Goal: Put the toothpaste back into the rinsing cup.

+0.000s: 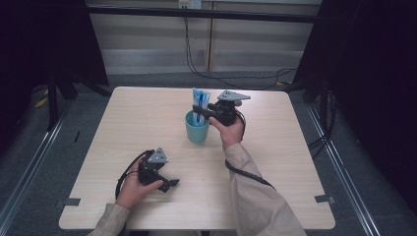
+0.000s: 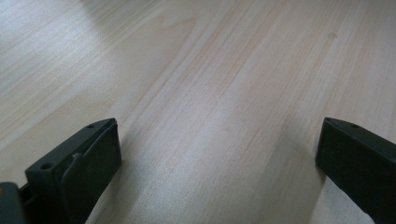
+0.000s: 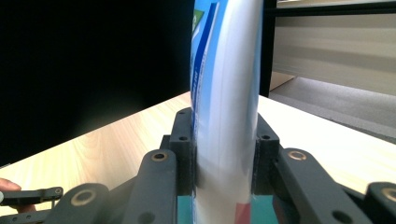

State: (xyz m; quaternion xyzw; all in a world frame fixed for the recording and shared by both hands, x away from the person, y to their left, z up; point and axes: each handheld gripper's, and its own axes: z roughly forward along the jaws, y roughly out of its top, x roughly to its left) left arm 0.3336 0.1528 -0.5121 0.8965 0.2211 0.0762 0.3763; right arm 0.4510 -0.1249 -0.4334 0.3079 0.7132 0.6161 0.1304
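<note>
We hold one tube (image 1: pixel 199 104) clamped in our right gripper (image 1: pixel 210 110), upright, its lower end inside the one teal cup (image 1: pixel 197 130) mid-table (image 1: pixel 275 167). We judge this the placing step. Next we need to part the jaws and lift away without tipping the cup. Our left gripper (image 1: pixel 169 183) rests near the table's front, jaws apart and empty.

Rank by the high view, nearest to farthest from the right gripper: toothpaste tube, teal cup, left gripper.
1. toothpaste tube, clamped in the right gripper jaws.
2. teal cup, just below the gripper.
3. left gripper, at the table's near left.
</note>
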